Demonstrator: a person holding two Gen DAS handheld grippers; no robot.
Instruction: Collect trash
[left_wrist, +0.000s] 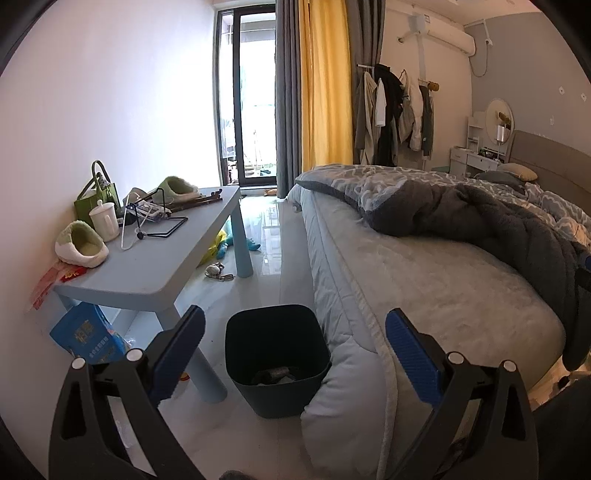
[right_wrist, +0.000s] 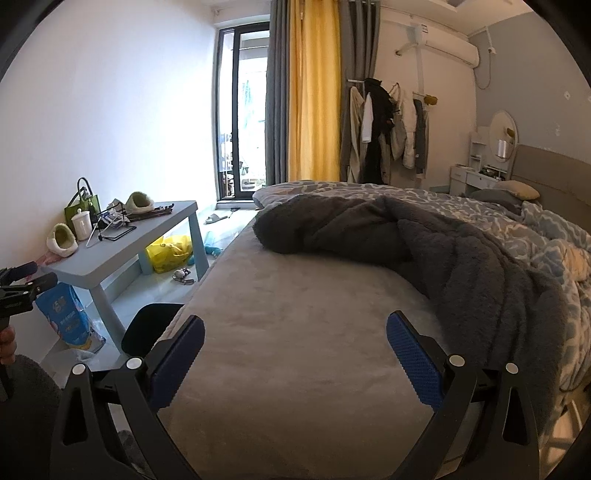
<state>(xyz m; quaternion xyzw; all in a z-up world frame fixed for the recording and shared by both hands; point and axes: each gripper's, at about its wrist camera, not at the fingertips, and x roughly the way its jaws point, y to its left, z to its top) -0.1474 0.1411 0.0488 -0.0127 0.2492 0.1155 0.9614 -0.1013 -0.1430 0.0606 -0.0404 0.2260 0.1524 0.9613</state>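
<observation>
Two empty claws over a bedroom with one dark bin on the floor.

The left claw (left_wrist: 293, 339) stands spread wide, holding nothing, with the one dark bin (left_wrist: 277, 387) between its blue fingers at 6 o'clock, pressed against the bed (left_wrist: 443, 295); some scraps lie at the bin's bottom. The right claw (right_wrist: 295, 343) is likewise spread and empty above the grey bed sheet. At 9 o'clock the blue tabletop (left_wrist: 155, 266) carries two green slippers (left_wrist: 81, 245), one white mug (left_wrist: 105, 221), one green bag (left_wrist: 98, 199) and one black wire stand (left_wrist: 162, 229). Below it lie one blue packet (left_wrist: 88, 336) and one yellow bag (right_wrist: 170, 253) on the glossy white floor. One rumpled grey blanket (right_wrist: 406, 236) covers the bed; yellow and grey curtains hang at 12 o'clock.
</observation>
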